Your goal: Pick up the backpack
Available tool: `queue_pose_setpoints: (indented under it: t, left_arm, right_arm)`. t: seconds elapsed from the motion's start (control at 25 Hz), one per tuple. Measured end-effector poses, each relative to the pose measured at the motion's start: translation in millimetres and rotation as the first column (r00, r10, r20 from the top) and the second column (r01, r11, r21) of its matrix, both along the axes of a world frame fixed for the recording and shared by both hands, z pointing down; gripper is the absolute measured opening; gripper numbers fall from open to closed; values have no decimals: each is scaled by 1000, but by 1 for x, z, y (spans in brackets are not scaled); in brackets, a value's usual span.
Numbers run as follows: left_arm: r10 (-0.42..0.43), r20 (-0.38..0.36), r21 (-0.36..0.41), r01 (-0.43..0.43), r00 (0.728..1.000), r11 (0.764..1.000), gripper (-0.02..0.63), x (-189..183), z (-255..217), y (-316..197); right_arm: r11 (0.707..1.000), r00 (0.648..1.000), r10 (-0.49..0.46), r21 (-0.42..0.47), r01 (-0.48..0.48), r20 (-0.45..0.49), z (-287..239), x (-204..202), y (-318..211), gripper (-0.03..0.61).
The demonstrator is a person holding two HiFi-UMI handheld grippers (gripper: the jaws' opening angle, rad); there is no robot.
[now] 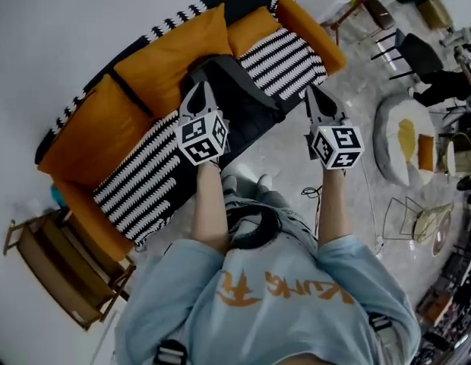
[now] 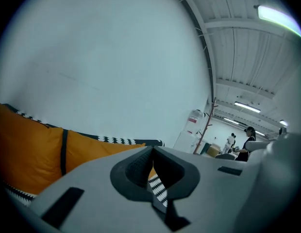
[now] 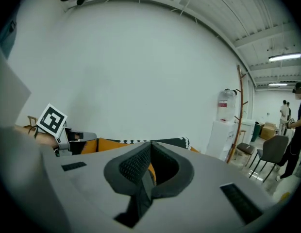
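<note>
The person's shirt (image 1: pixel 273 295) is filling the bottom of the head view, with both forearms reaching out from it toward the sofa (image 1: pixel 140 185). The backpack (image 1: pixel 247 101), black, is lying on the sofa's striped seat against the orange cushions, its long axis seeming to run along the seat, from upper left to lower right in that view.

The left gripper (image 1: pixel 199 91) is hovering over the backpack's left end, its tip pointing at the cushions. The right gripper (image 1: pixel 313 97) is hanging just off the backpack's right end, over the seat's front corner. In each gripper's own view the jaws are pressed together with nothing pinched between them; only sofa fabric and cushions are showing past the tips.

So the backpack is lying between the two grippers and a little below them, and the left one looks nearer. Both pairs of jaws are going to need spreading before either can take the bag.
</note>
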State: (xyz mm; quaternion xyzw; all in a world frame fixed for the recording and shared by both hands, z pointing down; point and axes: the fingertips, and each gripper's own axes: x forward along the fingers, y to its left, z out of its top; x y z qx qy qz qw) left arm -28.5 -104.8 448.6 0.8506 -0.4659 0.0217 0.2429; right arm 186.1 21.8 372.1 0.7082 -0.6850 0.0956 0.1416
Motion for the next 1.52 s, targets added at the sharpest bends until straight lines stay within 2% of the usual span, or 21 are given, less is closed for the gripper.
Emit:
queue_pose_setpoints:
  t: [0.16, 0.36, 0.52, 0.68, 0.88, 1.08, 1.36, 1.52]
  left_arm:
    - [-58, 10, -5, 58, 998, 998, 20, -22, 4, -10]
    - [-91, 61, 23, 90, 994, 996, 20, -23, 2, -20]
    - [-148, 102, 29, 146, 984, 989, 20, -35, 0, -38]
    - [-192, 153, -4, 195, 969, 981, 20, -36, 12, -51]
    - [-225, 198, -77, 243, 954, 967, 20, -12, 41, -69]
    - [-240, 160, -121, 260, 957, 958, 21, 24, 58, -85]
    - [-281, 213, -224, 326, 936, 918, 21, 53, 99, -90]
    - [-231, 287, -277, 312, 930, 909, 21, 64, 118, -75]
  right_arm:
    - [996, 996, -92, -10, 92, 1, 7, -22, -26, -2]
    - [988, 986, -157, 10, 156, 55, 14, -12, -62, -2]
    - [967, 963, -253, 17, 253, 92, 23, -28, -104, -2]
    - [939, 929, -341, 3, 344, 147, 39, -38, -148, -2]
    - [912, 896, -390, -44, 407, 213, 72, -21, -191, -2]
    - [887, 872, -409, -108, 449, 268, 107, 8, -225, -2]
    - [828, 819, -456, -172, 534, 347, 153, 24, -258, -2]
    - [797, 788, -466, -196, 571, 401, 177, 18, -260, -2]
